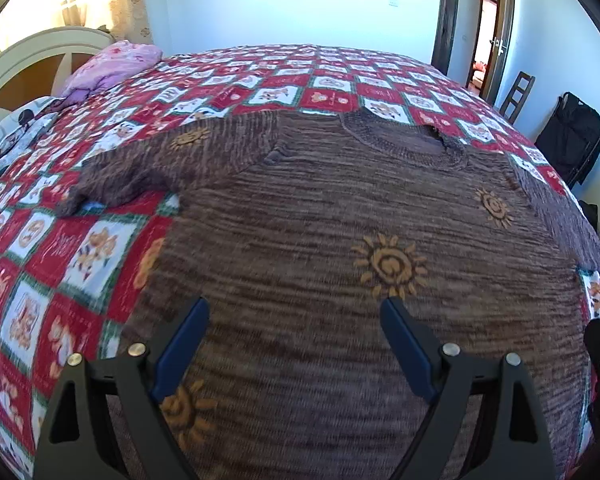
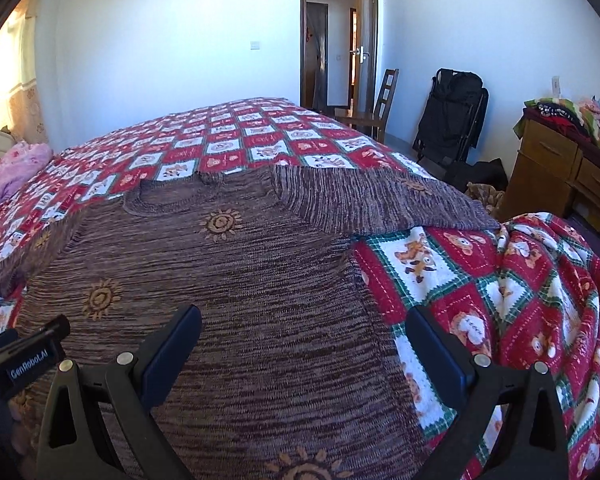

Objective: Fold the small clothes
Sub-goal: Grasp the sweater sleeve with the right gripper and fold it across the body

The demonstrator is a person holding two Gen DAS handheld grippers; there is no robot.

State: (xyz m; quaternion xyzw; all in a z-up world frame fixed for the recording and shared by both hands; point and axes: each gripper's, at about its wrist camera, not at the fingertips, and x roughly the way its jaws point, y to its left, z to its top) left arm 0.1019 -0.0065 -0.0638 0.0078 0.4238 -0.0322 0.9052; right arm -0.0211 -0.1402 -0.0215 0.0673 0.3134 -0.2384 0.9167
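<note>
Lying flat on the big bed, the brown knit sweater (image 1: 340,208) with little orange suns is spread out on the red checked quilt (image 1: 40,264). Its neck hole points to the far side. Its left sleeve (image 1: 140,160) sticks out to the left and its right sleeve (image 2: 380,204) sticks out to the right. No part is folded over yet, so I think the folding has not really begun. All the folds are left to do.

The left gripper (image 1: 296,308) hangs over the near part of the sweater with its blue fingers wide apart and nothing between them. The right gripper (image 2: 304,316) hangs over the sweater's right edge, one finger over the quilt. Its fingers are wide apart too and hold nothing.
</note>
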